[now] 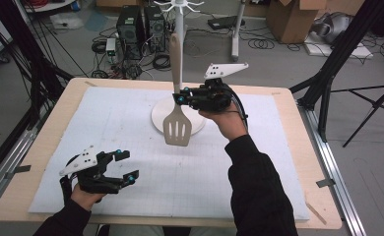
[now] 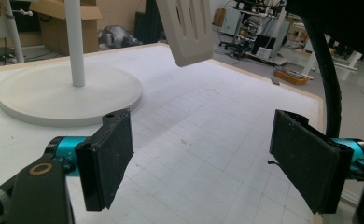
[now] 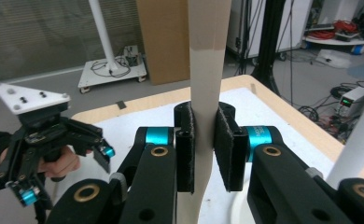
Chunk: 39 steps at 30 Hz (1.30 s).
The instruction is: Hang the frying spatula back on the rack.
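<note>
I have the right claw (image 3: 203,149) pinched on the handle of the beige slotted spatula (image 1: 176,98), with both pads pressed flat against the handle's narrow sides. I judge this grip point, low on the handle just above the blade, to be chosen for control: the long handle stands upright above the jaws, and the slotted blade hangs below them, clear of the tabletop (image 1: 42,147). In the high view the spatula sits in the air in front of the white hook stand (image 1: 179,10), its blade over the near edge of the stand's round base (image 2: 68,93). The upright attitude suits hanging the handle's top end on one of the stand's hooks, which branch out at the head of the pole; whether the handle has a hanging hole I cannot tell.

My left claw (image 1: 123,166) rests low over the near left part of the white gridded mat (image 1: 131,123), jaws spread wide with nothing between them. From its own camera the blade's lower corner appears above and ahead, well apart from the pads. I judge this to be a standby position: it keeps the second hand out of the lift path yet near enough to steady the blade if it swings.
</note>
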Each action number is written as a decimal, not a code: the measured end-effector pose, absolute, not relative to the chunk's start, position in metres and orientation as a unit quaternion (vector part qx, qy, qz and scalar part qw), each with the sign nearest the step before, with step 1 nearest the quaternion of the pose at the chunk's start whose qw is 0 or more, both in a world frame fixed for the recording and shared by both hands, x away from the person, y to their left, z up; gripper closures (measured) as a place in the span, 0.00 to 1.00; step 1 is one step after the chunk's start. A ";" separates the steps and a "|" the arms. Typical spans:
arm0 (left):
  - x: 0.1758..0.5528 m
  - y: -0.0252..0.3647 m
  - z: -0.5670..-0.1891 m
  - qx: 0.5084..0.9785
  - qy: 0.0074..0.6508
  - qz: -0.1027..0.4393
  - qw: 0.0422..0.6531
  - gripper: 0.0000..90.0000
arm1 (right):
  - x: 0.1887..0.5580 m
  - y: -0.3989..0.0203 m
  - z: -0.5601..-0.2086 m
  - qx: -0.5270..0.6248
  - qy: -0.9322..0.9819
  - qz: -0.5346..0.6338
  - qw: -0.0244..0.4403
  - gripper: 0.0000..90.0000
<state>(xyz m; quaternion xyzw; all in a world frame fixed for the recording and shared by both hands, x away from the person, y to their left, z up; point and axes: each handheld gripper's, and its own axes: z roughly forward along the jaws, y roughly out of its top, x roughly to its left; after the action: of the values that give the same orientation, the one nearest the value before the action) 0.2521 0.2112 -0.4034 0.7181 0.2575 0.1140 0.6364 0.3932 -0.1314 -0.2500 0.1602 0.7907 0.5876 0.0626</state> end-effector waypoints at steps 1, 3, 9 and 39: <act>0.252 0.211 -0.404 0.717 0.258 0.114 0.637 0.24 | 0.395 -0.132 -0.248 0.161 0.791 0.586 0.065 0.88; 0.252 0.212 -0.404 0.718 0.259 0.114 0.636 0.24 | 0.401 -0.132 -0.244 0.165 0.791 0.585 0.063 0.88; 0.253 0.214 -0.404 0.713 0.262 0.115 0.640 0.24 | 0.414 -0.132 -0.235 0.169 0.787 0.591 0.060 0.88; 0.253 0.219 -0.403 0.706 0.262 0.111 0.648 0.25 | 0.443 -0.090 -0.226 0.235 0.785 0.570 0.067 0.88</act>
<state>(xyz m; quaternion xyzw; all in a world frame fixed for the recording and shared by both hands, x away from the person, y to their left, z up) 0.2529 0.2192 -0.4031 0.7063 0.2624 0.1112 0.6480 0.4435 -0.0905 -0.2259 0.2350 0.7847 0.5697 0.0675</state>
